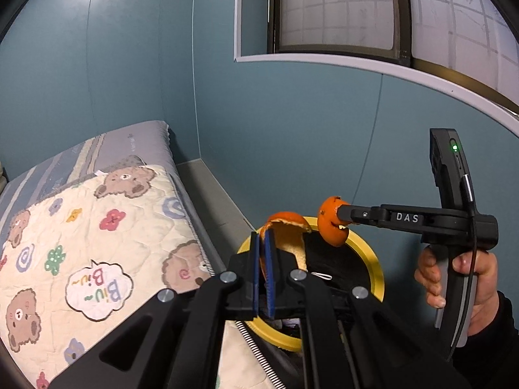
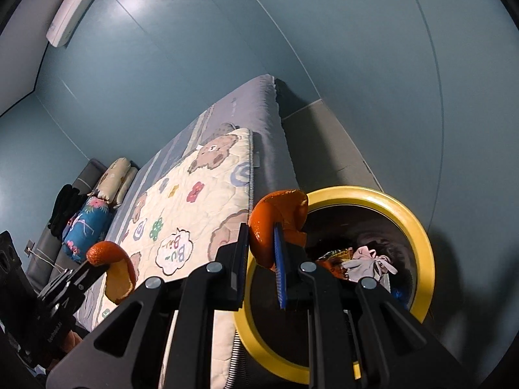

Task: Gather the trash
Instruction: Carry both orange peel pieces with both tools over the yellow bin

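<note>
The left hand-held gripper (image 1: 263, 243) has its blue pads drawn narrow, pinching a curled strip of orange peel (image 1: 287, 227) whose pale inner side hangs down to the right of the jaws. From the right wrist view the same left hand-held gripper reaches in from the lower left, its peel arching over the black fingertips.

The right hand-held gripper (image 2: 262, 243) is likewise nearly closed, clamped on a second, rounder piece of orange peel (image 2: 279, 214) that bulges above and between its pads. In the left wrist view this tool comes in from the right, with a hand (image 1: 460, 288) wrapped round its grip, a dark sleeve (image 1: 499, 334) behind it, and a small green light glowing on its upper body.

Both peels hang over or just beside the near rim of a yellow-rimmed trash bin (image 2: 418, 227), which stands on the floor against the side of the bed (image 1: 139, 149). Inside the bin lie crumpled wrappers and a pale bit of cloth or tissue (image 2: 366, 262).

The bed carries a cream quilt (image 1: 97, 243) printed with bears and flowers. Pillows (image 2: 113, 175) and a blue flowered bundle (image 2: 87, 223) sit at its far end. Teal walls surround the scene, with a window (image 1: 340, 9) above.
</note>
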